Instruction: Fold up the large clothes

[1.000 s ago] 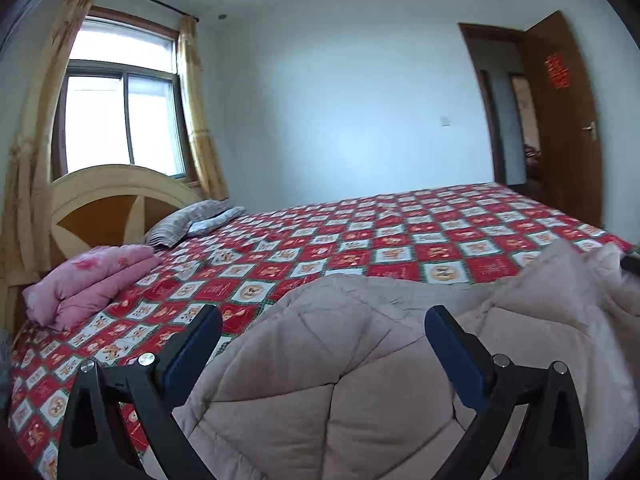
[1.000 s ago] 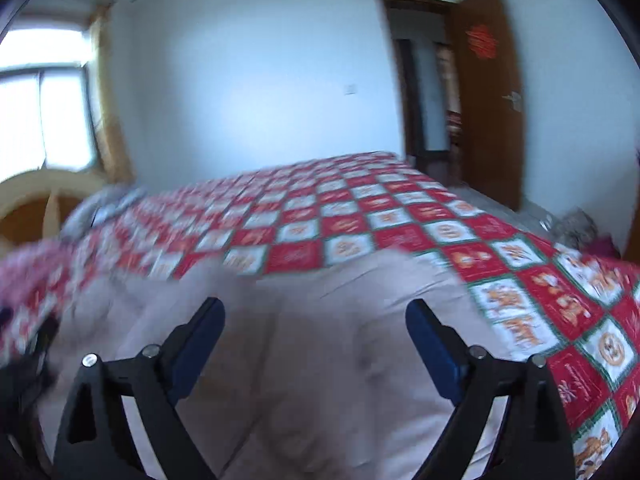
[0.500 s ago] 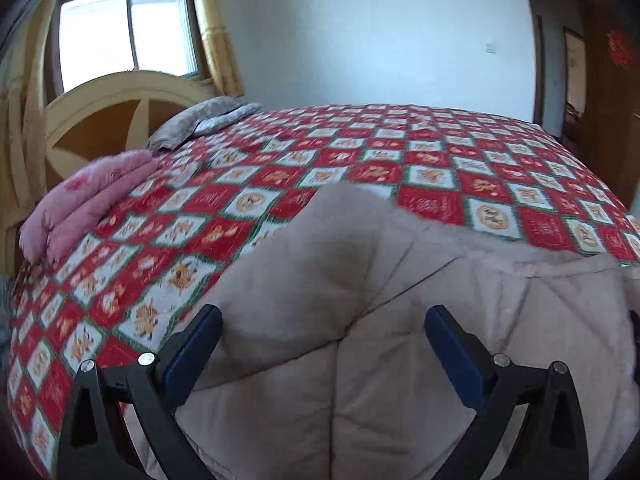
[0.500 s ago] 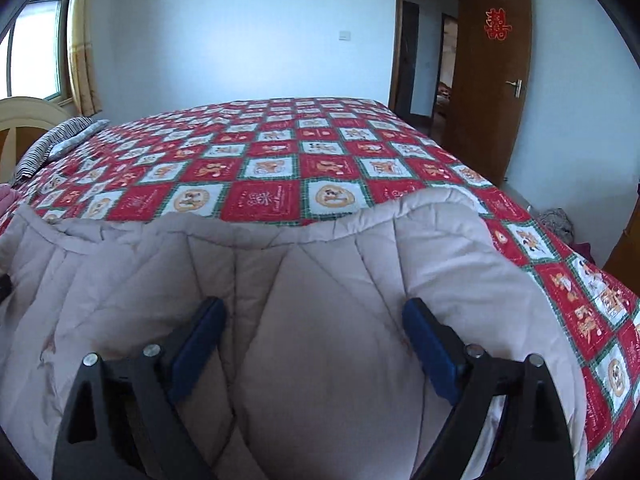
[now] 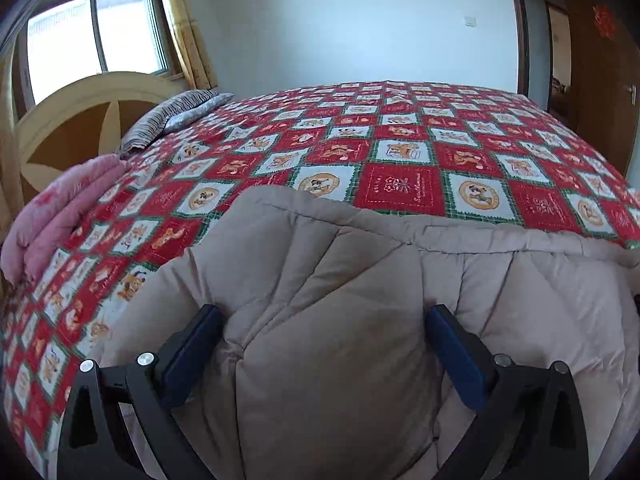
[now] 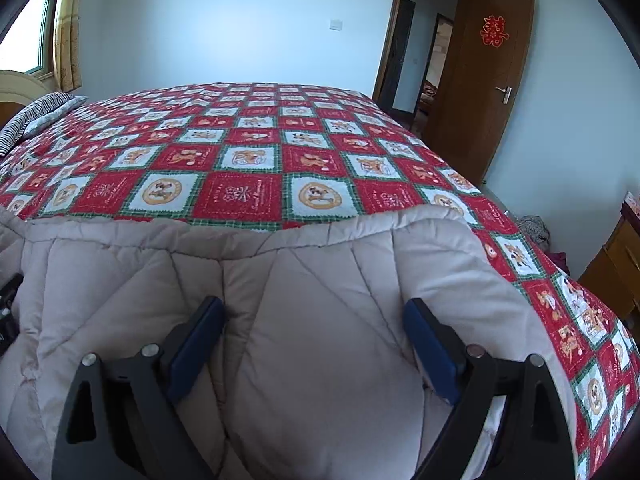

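Filling the lower half of both frames, the beige quilted coat (image 5: 344, 312) bulges between the wide-spread jaws of the left gripper (image 5: 322, 320) and right gripper (image 6: 314, 312) (neither clenched), so it may slump onto the red patchwork bedspread (image 6: 248, 152).

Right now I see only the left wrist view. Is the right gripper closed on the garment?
Observer: No. The right gripper has its jaws wide open, with a bulge of the beige padded garment between them.
Operator: Does the garment reach the bed's edge on that side?
Observer: No, a strip of the red checked bedspread shows beyond its corner.
Operator: Is anything standing beside the bed there?
Observer: Yes, a wooden cabinet stands by the wall.
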Available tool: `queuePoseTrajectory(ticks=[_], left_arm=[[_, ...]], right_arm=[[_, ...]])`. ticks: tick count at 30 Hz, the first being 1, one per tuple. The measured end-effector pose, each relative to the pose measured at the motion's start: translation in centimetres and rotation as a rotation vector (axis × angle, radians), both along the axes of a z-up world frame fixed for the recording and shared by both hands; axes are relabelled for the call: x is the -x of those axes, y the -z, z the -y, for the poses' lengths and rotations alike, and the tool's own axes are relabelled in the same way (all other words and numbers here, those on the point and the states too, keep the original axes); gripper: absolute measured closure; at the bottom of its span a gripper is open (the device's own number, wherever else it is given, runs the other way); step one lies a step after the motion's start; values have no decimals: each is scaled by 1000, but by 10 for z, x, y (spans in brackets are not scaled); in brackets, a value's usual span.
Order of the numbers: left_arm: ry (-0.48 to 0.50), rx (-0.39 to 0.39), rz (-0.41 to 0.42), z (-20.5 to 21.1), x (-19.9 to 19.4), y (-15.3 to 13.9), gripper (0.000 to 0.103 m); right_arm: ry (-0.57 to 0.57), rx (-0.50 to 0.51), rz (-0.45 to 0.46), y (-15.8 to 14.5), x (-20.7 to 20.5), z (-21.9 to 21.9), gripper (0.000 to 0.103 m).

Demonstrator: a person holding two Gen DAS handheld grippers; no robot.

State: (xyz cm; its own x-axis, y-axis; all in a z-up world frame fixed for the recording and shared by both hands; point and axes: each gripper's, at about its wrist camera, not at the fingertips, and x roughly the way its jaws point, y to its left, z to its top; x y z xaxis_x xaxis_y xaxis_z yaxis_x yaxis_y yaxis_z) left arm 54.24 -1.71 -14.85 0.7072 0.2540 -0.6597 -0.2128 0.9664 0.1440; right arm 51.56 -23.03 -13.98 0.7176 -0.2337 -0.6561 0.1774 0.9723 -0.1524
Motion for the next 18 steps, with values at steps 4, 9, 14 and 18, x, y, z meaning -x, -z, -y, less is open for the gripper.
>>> queuePoseTrajectory(ticks=[4, 9, 14, 18], left_arm=[[4, 4, -3, 2, 1, 6, 1], [4, 34, -12, -1, -1, 12, 1], [2, 25, -29, 1, -2, 17, 1], [1, 21, -43, 1, -5, 19, 1]], right_arm=[[1, -15, -8, 7, -3, 1, 8], [0, -27, -29, 13, -4, 2, 6], [5, -20, -51, 18, -7, -1, 5], [7, -14, -67, 21, -9, -1, 4]])
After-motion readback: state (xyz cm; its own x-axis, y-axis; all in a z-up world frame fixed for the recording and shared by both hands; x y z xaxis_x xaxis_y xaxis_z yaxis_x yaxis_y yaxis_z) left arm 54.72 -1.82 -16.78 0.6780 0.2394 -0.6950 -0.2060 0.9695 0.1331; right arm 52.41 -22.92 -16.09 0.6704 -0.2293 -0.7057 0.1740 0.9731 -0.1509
